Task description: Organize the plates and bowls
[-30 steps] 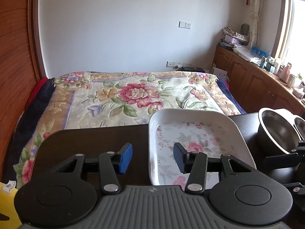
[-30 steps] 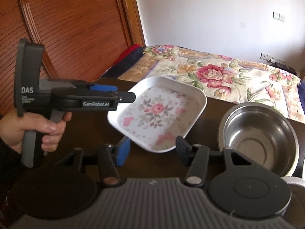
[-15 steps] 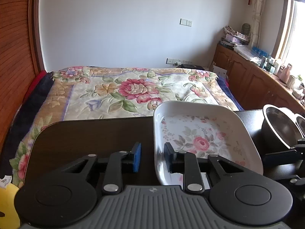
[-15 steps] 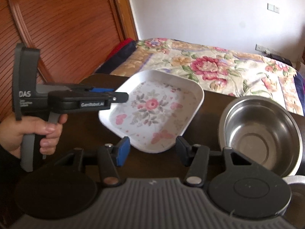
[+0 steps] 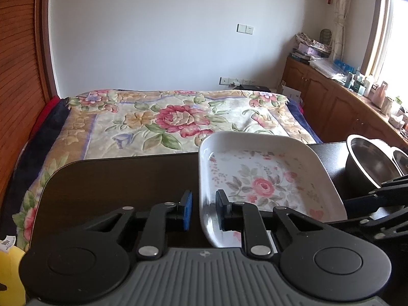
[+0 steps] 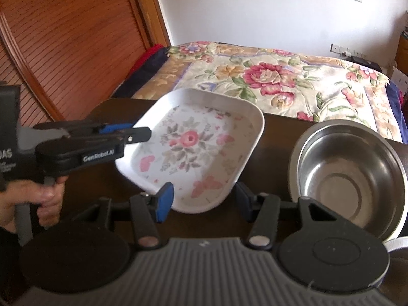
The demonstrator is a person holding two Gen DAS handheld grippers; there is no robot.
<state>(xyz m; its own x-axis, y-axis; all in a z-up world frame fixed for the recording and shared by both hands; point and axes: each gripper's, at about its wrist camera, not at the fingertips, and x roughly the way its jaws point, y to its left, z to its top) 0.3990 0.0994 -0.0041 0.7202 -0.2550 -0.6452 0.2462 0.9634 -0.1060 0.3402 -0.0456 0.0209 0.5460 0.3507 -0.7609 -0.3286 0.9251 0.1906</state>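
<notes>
Floral plate [image 5: 265,178] sits tilted above the dark table [image 5: 114,178], its rim seemingly pinched by the narrowed left gripper [image 5: 202,210], contact hidden. Right gripper [image 6: 202,201] gapes wide, empty. Steel bowl [image 6: 346,176] stands beside; a second bowl [image 5: 401,162] is cut off.

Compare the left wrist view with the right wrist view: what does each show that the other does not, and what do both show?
Only the left wrist view shows the window and the wooden cabinets below it, and the left gripper closed on the rim of the floral plate.

Only the right wrist view shows the hand holding that gripper, and the right gripper open, straddling the plate's near corner.

Both show the plate, the steel bowl, the dark table and the floral bedspread.
</notes>
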